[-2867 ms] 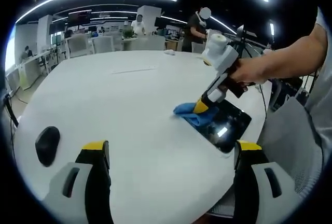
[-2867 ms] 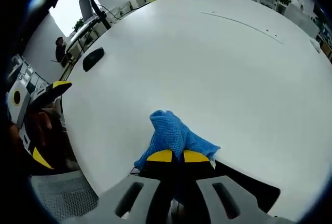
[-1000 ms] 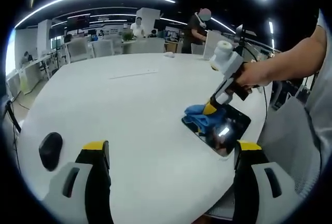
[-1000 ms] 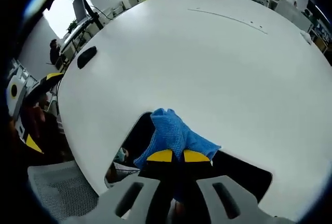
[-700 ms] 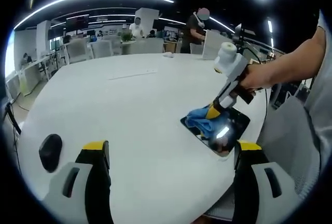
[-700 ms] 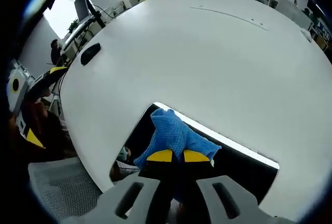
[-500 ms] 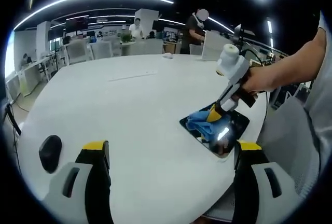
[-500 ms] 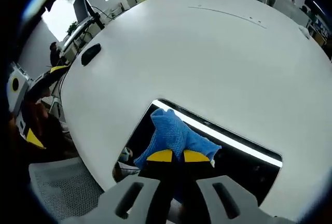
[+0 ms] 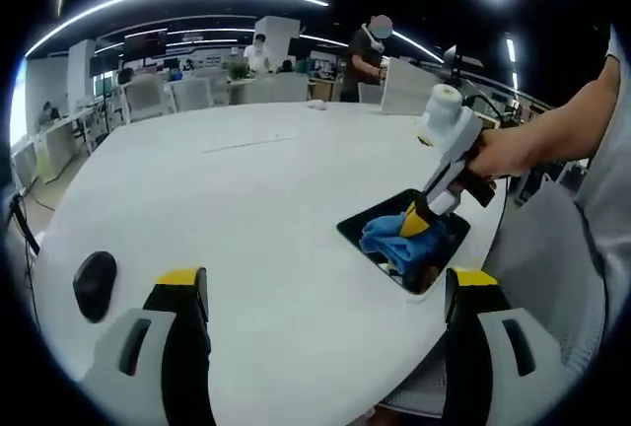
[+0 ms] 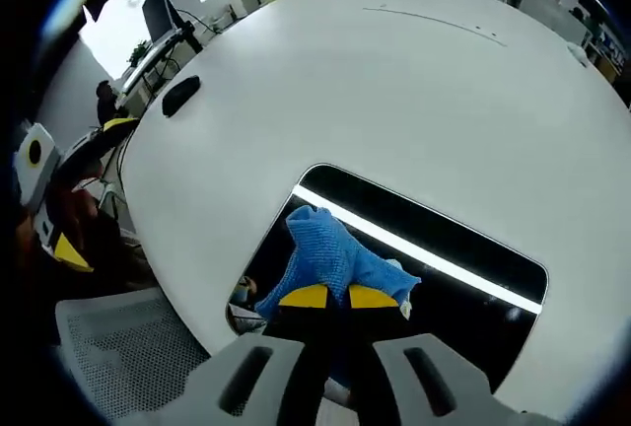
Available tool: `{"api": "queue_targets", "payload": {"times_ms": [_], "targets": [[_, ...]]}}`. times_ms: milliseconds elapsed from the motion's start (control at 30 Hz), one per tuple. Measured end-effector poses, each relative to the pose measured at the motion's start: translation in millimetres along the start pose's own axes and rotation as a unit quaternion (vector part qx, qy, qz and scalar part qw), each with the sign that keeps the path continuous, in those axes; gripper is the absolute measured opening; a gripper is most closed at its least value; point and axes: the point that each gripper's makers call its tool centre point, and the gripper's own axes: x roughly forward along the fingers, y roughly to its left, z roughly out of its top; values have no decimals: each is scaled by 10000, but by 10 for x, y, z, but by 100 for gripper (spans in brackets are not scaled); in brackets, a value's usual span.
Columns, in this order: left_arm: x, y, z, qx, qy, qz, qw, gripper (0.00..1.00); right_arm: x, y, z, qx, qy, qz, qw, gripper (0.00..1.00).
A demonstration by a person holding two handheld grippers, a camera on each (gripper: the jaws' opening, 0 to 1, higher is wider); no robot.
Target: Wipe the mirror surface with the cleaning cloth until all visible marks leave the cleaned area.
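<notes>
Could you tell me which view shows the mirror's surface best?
The right gripper view: the mirror lies large and close, reflecting a ceiling light strip, with the blue cloth on it. The left gripper view shows the mirror small and far, partly covered by the cloth.

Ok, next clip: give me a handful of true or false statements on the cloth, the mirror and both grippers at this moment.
1. The right gripper is shut on the blue cloth. True.
2. The cloth lies on the bare table, clear of the mirror. False: it rests on the mirror.
3. The left gripper holds a second cloth. False: its jaws stand open and empty.
4. A dark oval object lies on the table, apart from the mirror. True.
5. The mirror stands upright. False: it lies flat.
</notes>
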Motion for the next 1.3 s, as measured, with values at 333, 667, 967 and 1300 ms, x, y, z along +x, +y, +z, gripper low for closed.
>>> {"api": "queue_targets", "payload": {"times_ms": [333, 667, 967, 1300], "targets": [[16, -3, 22, 19, -28, -4, 10000, 99, -37, 75, -133, 21, 86, 91, 9999, 0], [40, -30, 24, 28, -26, -6, 10000, 99, -69, 144, -237, 12, 138, 162, 9998, 0], [74, -19, 5, 25, -77, -42, 10000, 99, -97, 200, -336, 70, 170, 207, 9996, 0], [52, -13, -7, -25, -54, -15, 10000, 99, -116, 243, -394, 26, 210, 240, 9995, 0]]}}
